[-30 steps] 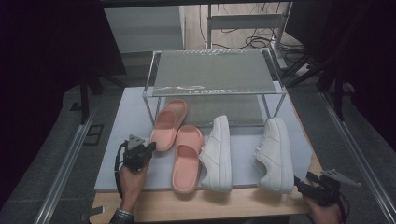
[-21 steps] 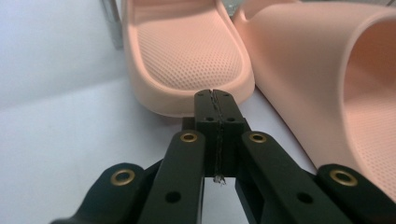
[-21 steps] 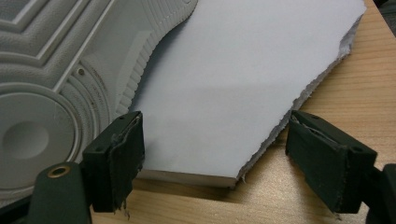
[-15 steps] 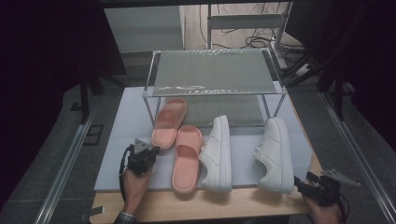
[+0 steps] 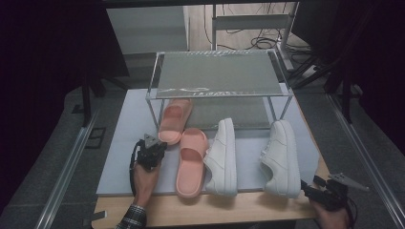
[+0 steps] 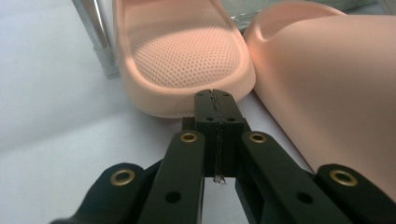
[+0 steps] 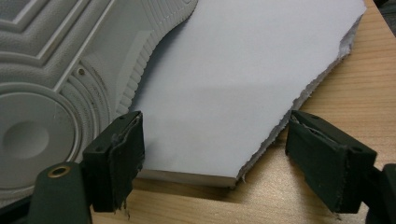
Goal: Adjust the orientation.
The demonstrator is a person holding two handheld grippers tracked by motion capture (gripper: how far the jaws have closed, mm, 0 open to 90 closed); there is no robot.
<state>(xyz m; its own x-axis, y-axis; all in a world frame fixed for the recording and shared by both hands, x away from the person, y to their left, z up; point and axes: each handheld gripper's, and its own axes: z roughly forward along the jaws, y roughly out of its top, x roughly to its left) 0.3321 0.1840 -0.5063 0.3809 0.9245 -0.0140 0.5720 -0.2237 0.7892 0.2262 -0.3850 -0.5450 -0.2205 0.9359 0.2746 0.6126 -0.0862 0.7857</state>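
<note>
Two pink slides lie on a pale mat point(image 5: 122, 157): one point(image 5: 174, 119) with its toe under the rack, the other point(image 5: 191, 162) nearer me. My left gripper point(image 5: 157, 144) is shut with nothing in it. In the left gripper view its tips point(image 6: 214, 95) sit right at the heel rim of the rear slide point(image 6: 182, 56), with the nearer slide point(image 6: 327, 93) to the right. Two white sneakers point(image 5: 222, 157) point(image 5: 282, 157) lie on their sides. My right gripper point(image 5: 309, 187) stands open at the mat's front right corner point(image 7: 243, 84), beside the right sneaker's sole point(image 7: 51, 74).
A metal rack point(image 5: 217, 71) with a clear top shelf stands at the back of the mat; one of its legs point(image 6: 95, 42) is just left of the rear slide. Bare wooden table point(image 5: 239, 210) runs along the front edge. Cables lie on the floor behind.
My left gripper has edged forward and slightly right, closer to the rear slide's heel. The right gripper and the shoes have stayed where they were.
</note>
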